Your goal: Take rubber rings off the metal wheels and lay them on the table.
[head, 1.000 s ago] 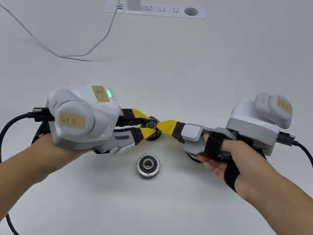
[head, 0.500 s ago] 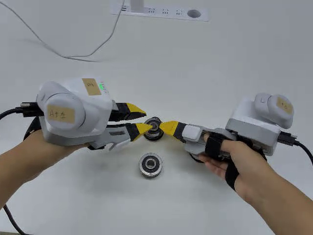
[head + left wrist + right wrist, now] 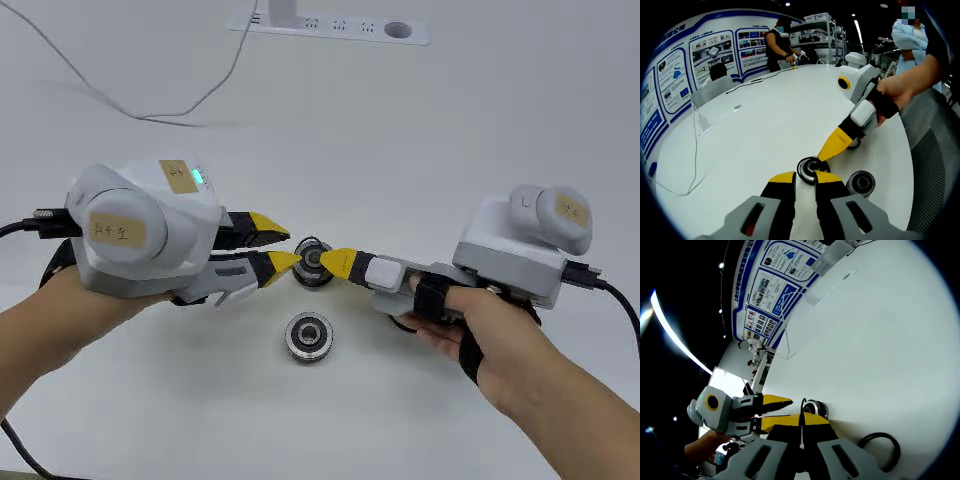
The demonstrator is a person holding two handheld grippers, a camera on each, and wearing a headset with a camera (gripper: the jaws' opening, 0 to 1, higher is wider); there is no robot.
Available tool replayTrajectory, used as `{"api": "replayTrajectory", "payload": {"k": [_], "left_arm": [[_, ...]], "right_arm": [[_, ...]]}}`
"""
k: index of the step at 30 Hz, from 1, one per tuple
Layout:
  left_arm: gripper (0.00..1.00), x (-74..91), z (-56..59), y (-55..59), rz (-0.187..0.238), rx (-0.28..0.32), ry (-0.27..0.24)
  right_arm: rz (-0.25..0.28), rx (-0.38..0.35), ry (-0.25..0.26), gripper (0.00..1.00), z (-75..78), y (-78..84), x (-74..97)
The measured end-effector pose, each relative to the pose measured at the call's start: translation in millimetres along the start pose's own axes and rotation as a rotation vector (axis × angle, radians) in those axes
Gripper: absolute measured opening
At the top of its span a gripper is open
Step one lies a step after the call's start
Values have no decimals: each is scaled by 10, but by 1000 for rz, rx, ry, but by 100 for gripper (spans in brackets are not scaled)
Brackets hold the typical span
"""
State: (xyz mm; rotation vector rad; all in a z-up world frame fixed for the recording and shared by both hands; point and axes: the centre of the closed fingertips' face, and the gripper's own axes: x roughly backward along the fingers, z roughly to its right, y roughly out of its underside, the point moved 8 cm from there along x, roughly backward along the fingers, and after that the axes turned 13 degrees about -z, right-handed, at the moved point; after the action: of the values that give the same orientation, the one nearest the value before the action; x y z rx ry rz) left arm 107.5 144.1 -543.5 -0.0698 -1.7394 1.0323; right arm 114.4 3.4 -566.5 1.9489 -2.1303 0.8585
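Left tongs [image 3: 292, 245] parted, right tongs [image 3: 330, 262] closed, one metal wheel [image 3: 312, 262] between their tips, second metal wheel [image 3: 306, 336] nearby

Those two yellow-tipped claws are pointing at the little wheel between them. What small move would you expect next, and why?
Probably the left claw should ease forward and close on the small dark-rimmed metal wheel. Its jaws stand open just short of the wheel, while the shut right claw has its tip against the opposite side, seemingly bracing it.
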Motion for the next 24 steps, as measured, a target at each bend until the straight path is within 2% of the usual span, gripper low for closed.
{"api": "replayTrajectory", "payload": {"k": [6, 14, 20, 24], "left_arm": [[16, 24, 0, -12, 11, 10, 0], [19, 160, -66, 58, 12, 29, -24], [20, 219, -98, 32, 41, 51, -40], [20, 222, -102, 7, 49, 54, -42]], "right_arm": [[-4, 2, -19, 1, -37, -12, -7], [-9, 2, -66, 1, -141, -6, -79], [26, -15, -113, 1, -218, -64, -57], [59, -25, -112, 1, -224, -126, 36]]}}
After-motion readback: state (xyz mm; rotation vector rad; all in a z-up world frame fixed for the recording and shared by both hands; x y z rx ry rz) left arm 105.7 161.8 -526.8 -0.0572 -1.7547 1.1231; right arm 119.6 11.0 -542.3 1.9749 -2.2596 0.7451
